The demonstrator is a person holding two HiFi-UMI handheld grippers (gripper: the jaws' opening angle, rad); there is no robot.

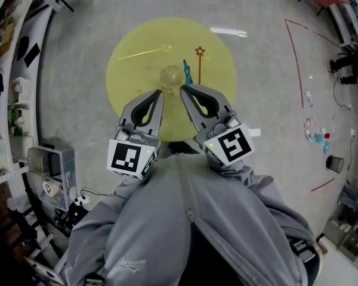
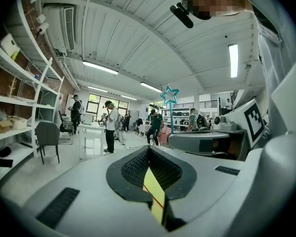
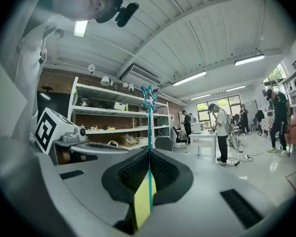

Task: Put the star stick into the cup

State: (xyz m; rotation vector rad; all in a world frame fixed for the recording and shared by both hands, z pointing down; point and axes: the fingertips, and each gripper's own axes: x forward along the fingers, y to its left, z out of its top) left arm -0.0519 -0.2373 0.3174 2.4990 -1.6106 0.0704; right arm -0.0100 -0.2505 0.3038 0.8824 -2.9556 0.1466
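The right gripper [image 1: 184,89] has its fingers clenched on the blue star stick [image 1: 187,71]. The stick stands just at 3 o'clock of the clear cup [image 1: 171,76], which sits mid-way across the round yellow bench [image 1: 131,94]. The left gripper [image 1: 160,92] is at the cup's 6 o'clock, fingers pressed together on nothing. A yellow star stick [image 1: 144,54] lies toward 10 o'clock and a red star stick [image 1: 199,61] toward 1 o'clock, both inside the rim. Grey floor [image 1: 268,70] rings the bench from 9 round to 3 o'clock.
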